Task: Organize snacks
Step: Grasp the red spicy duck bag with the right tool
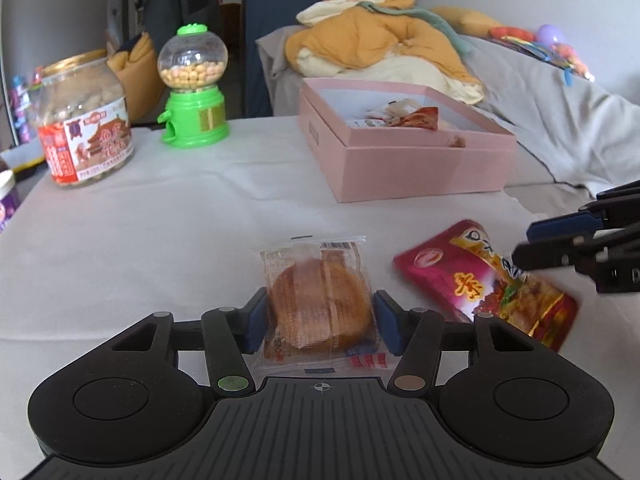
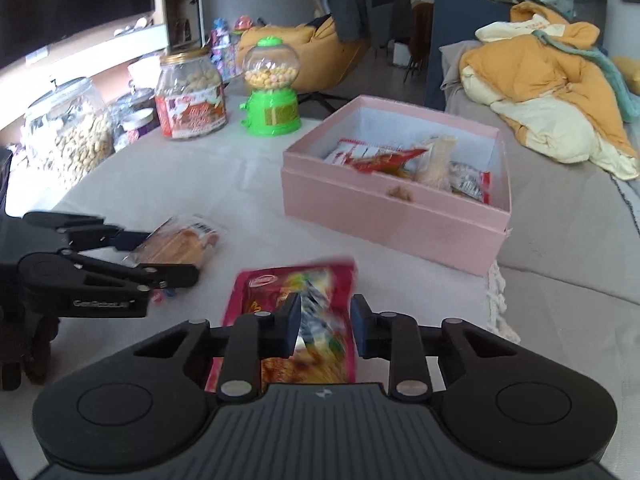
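Observation:
A clear-wrapped round brown cake (image 1: 320,300) lies on the white tablecloth between the pads of my left gripper (image 1: 320,318), whose jaws sit close on both sides of the pack; it also shows in the right wrist view (image 2: 176,242). A red snack pouch (image 1: 492,284) lies to its right. My right gripper (image 2: 325,330) has its jaws around the pouch (image 2: 296,292), which is blurred. An open pink box (image 2: 400,216) holding several snack packs stands further back, also in the left wrist view (image 1: 420,168).
A green gumball dispenser (image 1: 194,92) and a labelled glass jar (image 1: 86,120) stand at the back left. More jars of nuts (image 2: 68,132) line the left edge. A sofa with an orange blanket (image 2: 552,92) lies behind the box.

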`<action>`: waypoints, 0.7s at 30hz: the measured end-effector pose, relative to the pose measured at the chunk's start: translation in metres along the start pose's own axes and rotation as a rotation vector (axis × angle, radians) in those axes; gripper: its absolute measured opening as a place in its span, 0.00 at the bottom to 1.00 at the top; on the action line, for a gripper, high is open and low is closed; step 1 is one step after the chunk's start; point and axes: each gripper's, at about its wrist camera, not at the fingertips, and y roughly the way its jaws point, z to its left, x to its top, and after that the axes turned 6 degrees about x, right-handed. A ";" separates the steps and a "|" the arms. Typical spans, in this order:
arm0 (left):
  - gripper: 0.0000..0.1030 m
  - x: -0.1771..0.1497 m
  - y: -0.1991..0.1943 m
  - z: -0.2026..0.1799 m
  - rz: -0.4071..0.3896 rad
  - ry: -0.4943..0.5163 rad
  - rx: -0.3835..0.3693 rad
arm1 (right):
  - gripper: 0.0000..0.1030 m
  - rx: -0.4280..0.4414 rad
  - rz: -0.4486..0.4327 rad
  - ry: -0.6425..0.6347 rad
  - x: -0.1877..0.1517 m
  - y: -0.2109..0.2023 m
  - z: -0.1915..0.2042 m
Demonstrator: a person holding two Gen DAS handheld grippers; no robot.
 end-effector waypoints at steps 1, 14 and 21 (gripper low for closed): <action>0.59 -0.001 0.000 -0.001 -0.006 0.004 0.004 | 0.32 0.001 0.006 0.002 -0.003 0.002 0.000; 0.59 -0.006 -0.001 -0.006 -0.026 0.035 0.032 | 0.99 -0.029 0.027 0.064 -0.018 0.048 0.021; 0.59 -0.006 -0.002 -0.006 -0.032 0.032 0.035 | 1.00 -0.048 0.006 0.065 -0.028 0.042 0.025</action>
